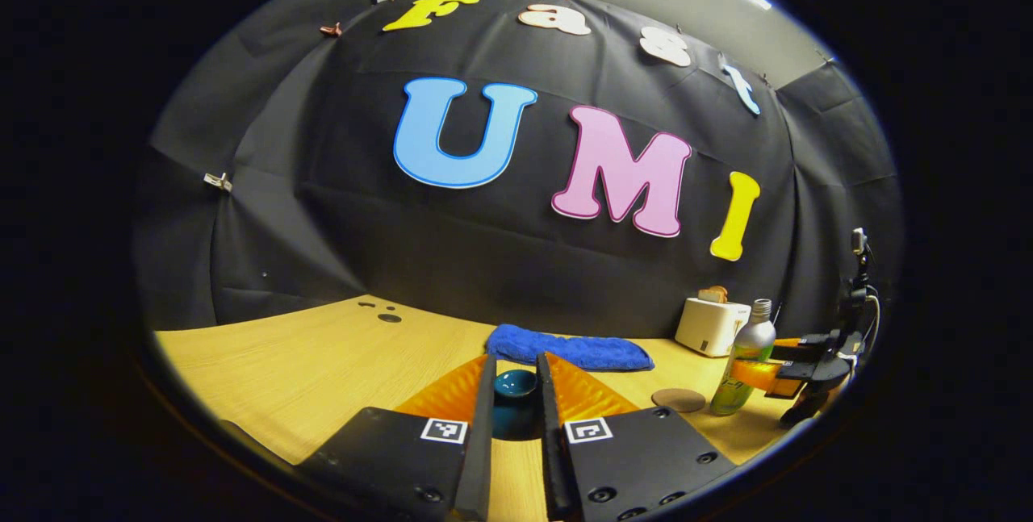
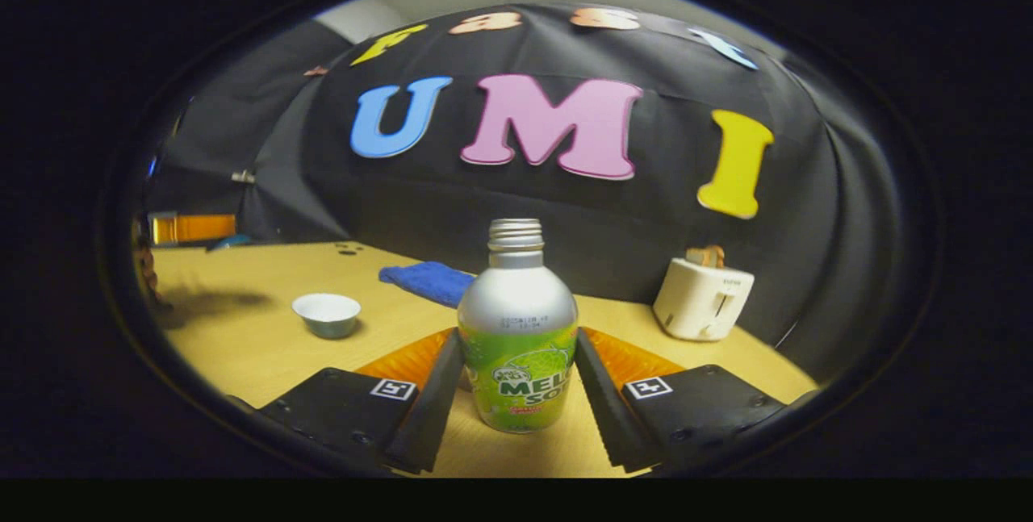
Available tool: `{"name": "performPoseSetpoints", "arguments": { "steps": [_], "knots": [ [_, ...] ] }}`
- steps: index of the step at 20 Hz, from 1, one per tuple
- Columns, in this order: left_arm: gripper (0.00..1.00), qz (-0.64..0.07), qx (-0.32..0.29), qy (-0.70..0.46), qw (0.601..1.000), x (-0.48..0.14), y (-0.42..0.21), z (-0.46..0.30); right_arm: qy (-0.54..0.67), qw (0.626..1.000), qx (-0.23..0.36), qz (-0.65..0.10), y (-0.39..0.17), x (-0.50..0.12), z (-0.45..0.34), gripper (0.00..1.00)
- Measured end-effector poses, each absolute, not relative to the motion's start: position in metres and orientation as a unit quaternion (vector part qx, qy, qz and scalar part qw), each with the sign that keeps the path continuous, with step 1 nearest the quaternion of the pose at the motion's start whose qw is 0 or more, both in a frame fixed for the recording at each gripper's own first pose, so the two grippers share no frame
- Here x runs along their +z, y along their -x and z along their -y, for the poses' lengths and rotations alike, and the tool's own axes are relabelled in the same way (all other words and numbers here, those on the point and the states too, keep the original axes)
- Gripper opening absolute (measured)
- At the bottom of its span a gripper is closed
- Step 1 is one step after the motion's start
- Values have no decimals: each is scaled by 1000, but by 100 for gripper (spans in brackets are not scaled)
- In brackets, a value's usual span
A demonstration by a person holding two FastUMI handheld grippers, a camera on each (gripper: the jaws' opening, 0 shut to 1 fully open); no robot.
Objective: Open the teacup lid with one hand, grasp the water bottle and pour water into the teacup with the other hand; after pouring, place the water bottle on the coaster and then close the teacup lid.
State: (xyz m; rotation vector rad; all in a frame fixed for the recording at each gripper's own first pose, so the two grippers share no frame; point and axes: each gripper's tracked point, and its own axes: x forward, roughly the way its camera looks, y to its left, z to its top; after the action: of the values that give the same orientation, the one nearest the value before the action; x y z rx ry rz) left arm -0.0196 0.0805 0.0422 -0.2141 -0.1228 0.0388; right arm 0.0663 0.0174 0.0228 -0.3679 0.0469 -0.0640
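The right gripper (image 2: 516,393) has its jaws around the bottle (image 2: 517,328), a smooth, probably slippery metal body, best gripped mid-label. The left gripper (image 1: 515,401) holds its jaws narrow, apparently clasping the lid (image 1: 515,383).

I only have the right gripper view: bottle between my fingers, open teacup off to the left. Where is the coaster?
Observer: In the left gripper view the coaster lies flat on the table, right beside the water bottle, on that view's left of it.
Operator: And the lid?
Observer: The teacup lid sits between the fingers of the left gripper, which press on it from both sides.
Operator: How does my grip look from over there?
Observer: The right gripper clasps the water bottle at its green label band, below the silver shoulder.
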Motion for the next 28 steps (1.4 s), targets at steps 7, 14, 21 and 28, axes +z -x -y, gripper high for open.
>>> {"name": "performPoseSetpoints", "arguments": {
  "steps": [7,14,21,28],
  "knots": [
    [30,61,39,121,990,40,26,-112,455,890,-1,-32,-93,20,-72,78],
    [30,53,35,134,989,33,26,-120,606,793,34,-51,-110,-1,-94,78],
    [30,47,37,147,987,28,26,-127,700,711,48,-46,-125,-16,-103,78],
    [30,43,35,153,987,25,25,-130,742,665,63,-49,-131,-20,-105,78]
  ]
}}
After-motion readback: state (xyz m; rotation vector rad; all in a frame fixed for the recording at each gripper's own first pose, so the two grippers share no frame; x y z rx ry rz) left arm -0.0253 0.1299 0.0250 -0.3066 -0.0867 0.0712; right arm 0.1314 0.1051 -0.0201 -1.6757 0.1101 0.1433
